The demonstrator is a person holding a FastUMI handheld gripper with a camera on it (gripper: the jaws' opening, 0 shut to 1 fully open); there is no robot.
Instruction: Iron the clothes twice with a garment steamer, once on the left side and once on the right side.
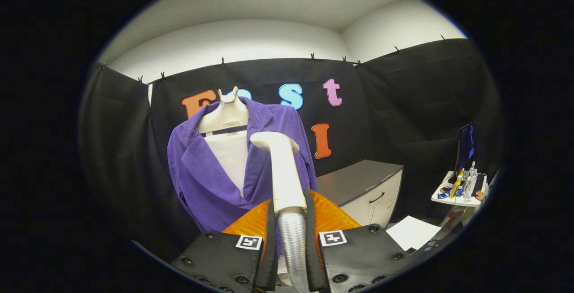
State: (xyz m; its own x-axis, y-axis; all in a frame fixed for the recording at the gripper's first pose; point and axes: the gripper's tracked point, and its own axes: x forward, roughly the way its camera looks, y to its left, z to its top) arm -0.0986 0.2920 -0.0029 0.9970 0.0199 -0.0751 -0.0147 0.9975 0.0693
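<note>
The gripper (289, 239) is pinching the neck of the garment steamer (282, 172), both fingers pressing just above its ribbed hose (293, 243). The steamer's head is rising ahead of the purple jacket (202, 181), which is hanging on a white form (224, 113) against the far wall. The smooth handle risks twisting or slipping in the grip, sending steam wide of the cloth.

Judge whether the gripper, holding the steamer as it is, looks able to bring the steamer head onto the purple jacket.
Probably yes. The gripper is shut on the steamer handle, and the steamer head already sits just in front of the purple jacket, with nothing between them.
</note>
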